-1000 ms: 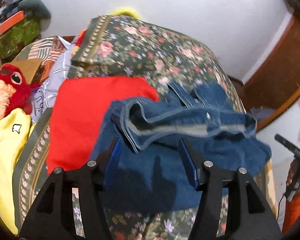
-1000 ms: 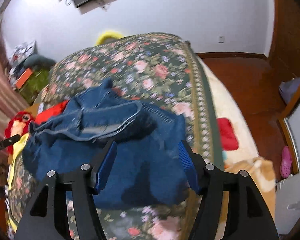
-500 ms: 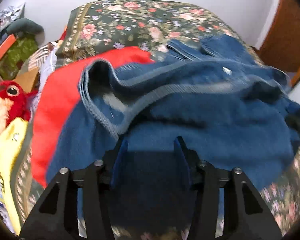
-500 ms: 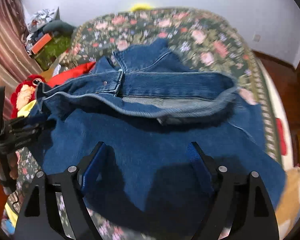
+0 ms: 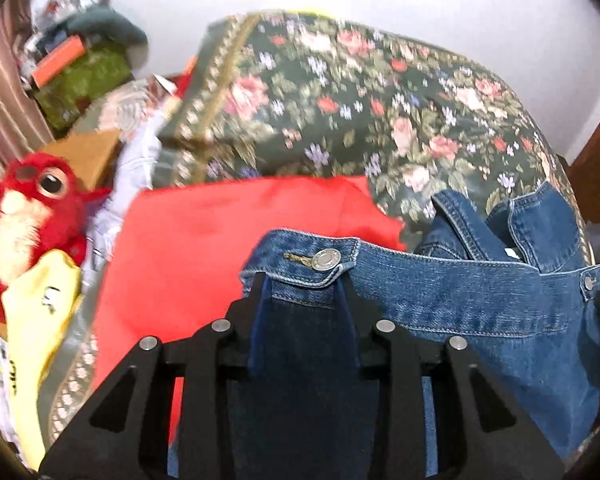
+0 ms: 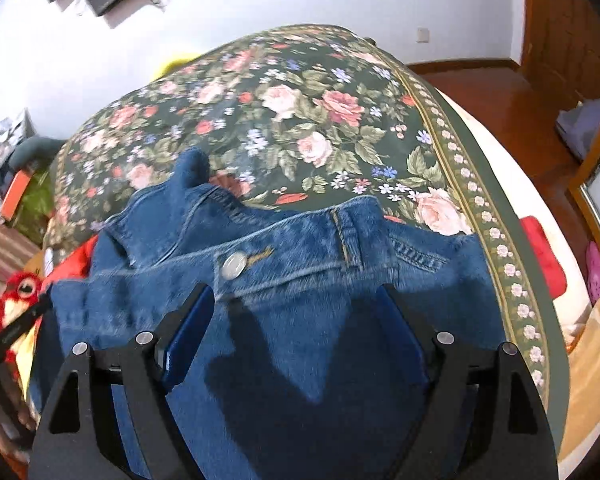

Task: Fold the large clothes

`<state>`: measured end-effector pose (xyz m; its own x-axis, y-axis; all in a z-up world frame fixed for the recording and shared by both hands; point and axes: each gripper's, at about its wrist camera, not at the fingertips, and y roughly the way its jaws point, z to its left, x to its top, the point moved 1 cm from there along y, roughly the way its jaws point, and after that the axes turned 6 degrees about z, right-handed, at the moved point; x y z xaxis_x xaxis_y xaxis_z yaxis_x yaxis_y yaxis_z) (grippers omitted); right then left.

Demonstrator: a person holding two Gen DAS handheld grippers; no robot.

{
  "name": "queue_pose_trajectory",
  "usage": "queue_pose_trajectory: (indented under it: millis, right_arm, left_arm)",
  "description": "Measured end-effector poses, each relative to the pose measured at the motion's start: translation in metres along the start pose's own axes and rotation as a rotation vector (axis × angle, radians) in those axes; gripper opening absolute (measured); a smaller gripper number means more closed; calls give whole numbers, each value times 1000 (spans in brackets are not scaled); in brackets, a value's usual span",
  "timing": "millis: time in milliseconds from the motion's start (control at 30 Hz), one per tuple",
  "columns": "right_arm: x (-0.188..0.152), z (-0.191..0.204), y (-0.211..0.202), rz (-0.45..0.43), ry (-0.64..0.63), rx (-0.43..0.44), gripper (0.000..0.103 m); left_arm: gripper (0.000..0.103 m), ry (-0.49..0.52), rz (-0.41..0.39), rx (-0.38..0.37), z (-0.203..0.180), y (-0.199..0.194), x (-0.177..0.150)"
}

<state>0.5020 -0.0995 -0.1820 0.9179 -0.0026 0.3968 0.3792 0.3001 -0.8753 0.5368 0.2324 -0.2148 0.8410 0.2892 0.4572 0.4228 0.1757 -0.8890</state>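
Blue jeans [image 5: 460, 300] lie crumpled on the floral bedspread [image 5: 340, 100], the waistband with its metal button [image 5: 326, 259] turned towards me. My left gripper [image 5: 304, 284] points down at the waistband corner by the button. Its jaws are closing, with denim between the pads. In the right wrist view the jeans [image 6: 320, 280] fill the foreground. My right gripper [image 6: 294, 292] hangs wide open just above them, below the button [image 6: 235, 266], gripping nothing.
A red garment [image 5: 220, 248] lies under the jeans' left side. A red plush toy [image 5: 24, 208] and a yellow garment [image 5: 36, 320] sit at the bed's left edge, with clutter behind. The bedspread [image 6: 300, 100] stretches beyond the jeans. Wooden floor [image 6: 480, 92] lies to the right.
Both grippers dropped closer to the jeans. The left jaws narrowed and now flank the waistband corner. The right jaws spread wider.
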Motion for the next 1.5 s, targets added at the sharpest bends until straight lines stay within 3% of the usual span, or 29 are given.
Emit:
queue_pose_trajectory:
  millis: [133,200,333,500,600,667,733,800,900,1000,1067,1200,1333,1500]
  right_arm:
    - [-20,21,-28,-28,-106,41,80]
    - [-27,32,-37,-38,-148,70,80]
    - [-46,55,-48,-41,-245,114,80]
    - [-76,78,-41,1,-400,87,80]
    - [-91,73,-22,61,-462,20,80]
    - [-96,60,-14,83,-469,-2,80]
    - [-97,49,-18,77,-469,-10,80]
    - [-97,41,-27,65,-470,-11,80]
    - [-99,28,-42,46,-456,11,80]
    - [-104,20,-52,27,-441,-53,80]
    - [-104,13,-54,38,-422,-78,80]
    - [-104,-4,-62,48,-351,-48,80]
    - [-109,-18,-71,43,-309,-123,80]
    - [-113,-50,-77,82,-209,-146,80]
  left_arm:
    - [37,49,-67,-8,-7,-29,-13]
    - [40,88,-73,-54,-13,-44,-20]
    - [55,175,-79,-121,-33,-67,-45]
    - [64,260,-41,-244,-59,-75,-84]
    - [64,297,-9,-234,-68,-64,-107]
    - [65,314,28,-183,-70,-51,-119]
    - [67,297,65,-155,-65,-38,-126]
    - [70,247,56,-173,-51,-36,-131]
    - [72,196,39,-131,-33,-42,-134]
    - [72,134,56,-133,-10,-45,-137]
    - [72,92,70,-129,5,-46,-141]
    - [74,3,77,-101,38,-54,-146]
    - [74,-81,91,-93,69,-58,-156]
    - [74,-184,120,-95,107,-60,-174]
